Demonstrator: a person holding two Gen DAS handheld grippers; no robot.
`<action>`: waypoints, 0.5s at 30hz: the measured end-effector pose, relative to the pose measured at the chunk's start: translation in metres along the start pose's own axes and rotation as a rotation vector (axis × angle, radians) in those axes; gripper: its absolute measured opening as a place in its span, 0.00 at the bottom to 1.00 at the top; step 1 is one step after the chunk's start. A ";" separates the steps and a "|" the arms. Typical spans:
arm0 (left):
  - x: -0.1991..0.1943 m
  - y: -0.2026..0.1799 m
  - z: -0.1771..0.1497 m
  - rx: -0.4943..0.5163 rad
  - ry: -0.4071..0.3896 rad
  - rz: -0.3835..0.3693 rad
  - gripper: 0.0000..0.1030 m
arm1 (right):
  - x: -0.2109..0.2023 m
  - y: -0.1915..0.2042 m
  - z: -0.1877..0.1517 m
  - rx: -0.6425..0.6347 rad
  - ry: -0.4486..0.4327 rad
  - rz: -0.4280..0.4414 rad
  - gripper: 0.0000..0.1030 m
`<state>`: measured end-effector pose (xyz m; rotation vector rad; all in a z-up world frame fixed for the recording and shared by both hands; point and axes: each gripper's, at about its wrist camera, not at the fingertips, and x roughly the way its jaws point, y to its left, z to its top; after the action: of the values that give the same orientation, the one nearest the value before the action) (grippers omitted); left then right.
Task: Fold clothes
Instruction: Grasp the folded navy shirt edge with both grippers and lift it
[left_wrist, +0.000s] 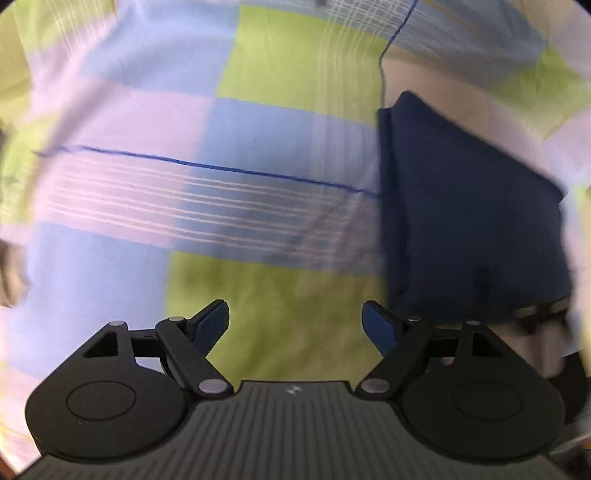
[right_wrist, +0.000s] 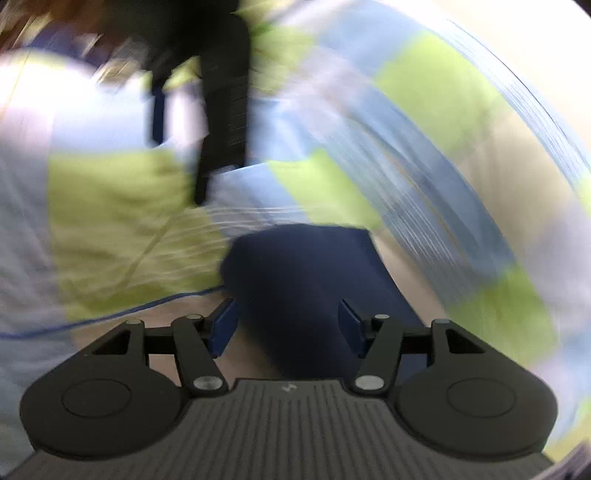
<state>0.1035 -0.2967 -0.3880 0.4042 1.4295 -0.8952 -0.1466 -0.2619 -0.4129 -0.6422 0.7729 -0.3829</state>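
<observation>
A folded navy garment lies on a checked sheet, to the right of my left gripper. That gripper points steeply down at a green square of the sheet and is open, with nothing between its blue pads. In the right wrist view the same navy garment lies straight ahead and runs back under the gap of my right gripper. The right jaws stand apart and the pads do not press on the cloth. This view is heavily blurred.
The sheet has green, light blue and pale pink squares with thin blue lines. A blurred black shape, apparently the other gripper, shows at the upper left of the right wrist view. A dark blurred part sits beyond the garment's lower right.
</observation>
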 end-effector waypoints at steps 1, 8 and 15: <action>0.005 0.000 0.008 -0.055 0.027 -0.092 0.79 | 0.006 0.003 -0.002 -0.018 -0.011 -0.009 0.44; 0.051 -0.003 0.031 -0.350 0.179 -0.499 0.84 | -0.016 -0.025 -0.002 0.094 -0.061 0.015 0.32; 0.106 -0.006 0.043 -0.533 0.215 -0.677 0.62 | -0.009 -0.051 0.004 0.167 -0.097 -0.027 0.31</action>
<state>0.1177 -0.3623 -0.4806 -0.4266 1.9774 -0.9623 -0.1544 -0.2937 -0.3720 -0.5112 0.6326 -0.4330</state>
